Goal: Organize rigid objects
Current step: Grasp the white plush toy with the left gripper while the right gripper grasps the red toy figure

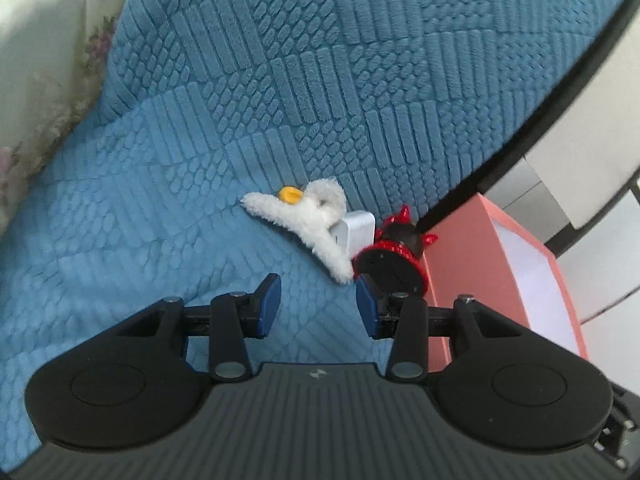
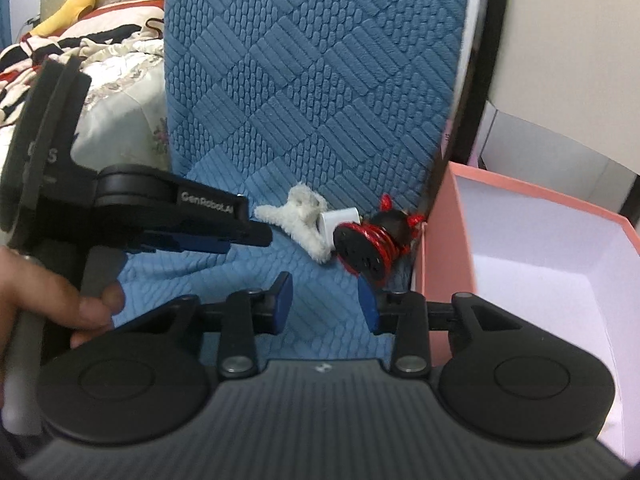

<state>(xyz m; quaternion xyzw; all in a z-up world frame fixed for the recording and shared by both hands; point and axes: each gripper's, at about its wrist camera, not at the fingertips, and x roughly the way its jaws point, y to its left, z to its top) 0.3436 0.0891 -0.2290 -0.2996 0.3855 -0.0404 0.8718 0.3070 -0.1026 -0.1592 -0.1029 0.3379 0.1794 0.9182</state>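
On the blue quilted cover (image 1: 200, 160) lie a fluffy white hair claw (image 1: 304, 220) with a yellow bit, a small white block (image 1: 356, 232), and a black spool wound with red ribbon (image 1: 392, 264). All three also show in the right wrist view: the hair claw (image 2: 300, 220), the block (image 2: 336, 220), the spool (image 2: 368, 252). My left gripper (image 1: 318, 304) is open and empty just short of them, its right pad next to the spool. My right gripper (image 2: 326, 304) is open and empty, close to the spool. The left gripper (image 2: 224, 236) shows from the side there.
An open pink box with a white inside (image 1: 492, 248) stands right of the objects, against the cover's edge; it also shows in the right wrist view (image 2: 444, 240). Floral bedding (image 2: 120, 92) and a yellow plush (image 2: 72, 8) lie to the left. A hand (image 2: 60, 300) holds the left gripper.
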